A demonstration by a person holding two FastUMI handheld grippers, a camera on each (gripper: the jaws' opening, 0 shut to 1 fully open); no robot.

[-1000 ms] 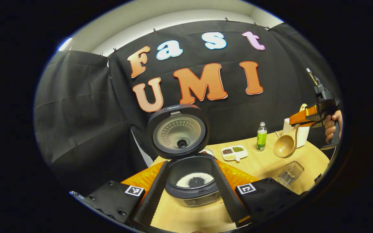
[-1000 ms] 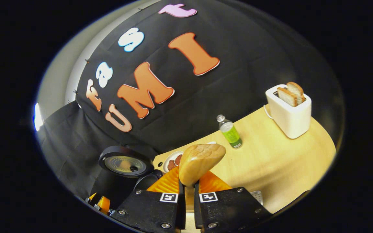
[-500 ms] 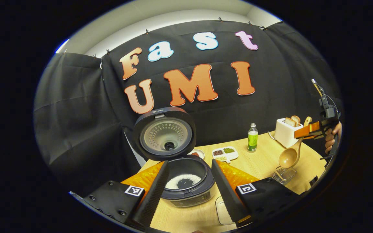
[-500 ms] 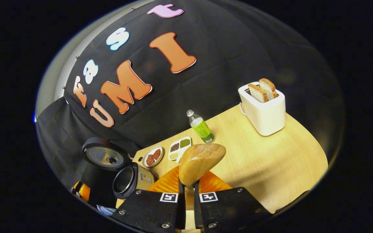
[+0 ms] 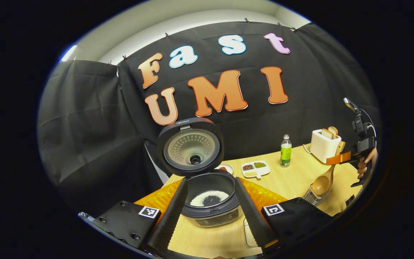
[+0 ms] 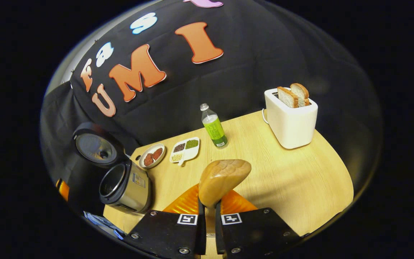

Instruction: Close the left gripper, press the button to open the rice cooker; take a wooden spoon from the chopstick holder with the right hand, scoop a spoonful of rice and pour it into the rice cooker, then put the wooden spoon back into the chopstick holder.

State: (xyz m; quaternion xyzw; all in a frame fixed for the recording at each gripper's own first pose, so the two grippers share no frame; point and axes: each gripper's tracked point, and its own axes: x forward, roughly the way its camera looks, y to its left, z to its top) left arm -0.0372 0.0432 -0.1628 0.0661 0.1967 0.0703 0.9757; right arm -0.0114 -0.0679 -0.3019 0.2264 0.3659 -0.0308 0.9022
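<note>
The rice cooker (image 5: pixel 212 210) stands with its lid (image 5: pixel 191 147) up and white rice in its pot. My left gripper (image 5: pixel 210 216) is open, one finger on each side of the cooker and apart from it. At the far right, my right gripper (image 5: pixel 347 157) is shut on the wooden spoon (image 5: pixel 323 181). The spoon hangs bowl down at the mouth of the wire chopstick holder (image 5: pixel 312 198). In the right gripper view, a broad wooden end of the spoon (image 6: pixel 223 178) rises from between the closed fingers of the right gripper (image 6: pixel 207 212). The cooker (image 6: pixel 124 183) sits lower left there.
On the wooden table (image 6: pixel 300 180) stand a white toaster (image 6: pixel 293 120) with bread, a green bottle (image 6: pixel 214 127), a divided dish (image 6: pixel 184 150) of grains and a small plate (image 6: pixel 151 156). A clear box edge (image 5: pixel 248 233) lies near my left gripper.
The right gripper has come down and away from the cooker with the spoon, whose bowl now sits at the wire holder's mouth. The left gripper stays open over the cooker.
</note>
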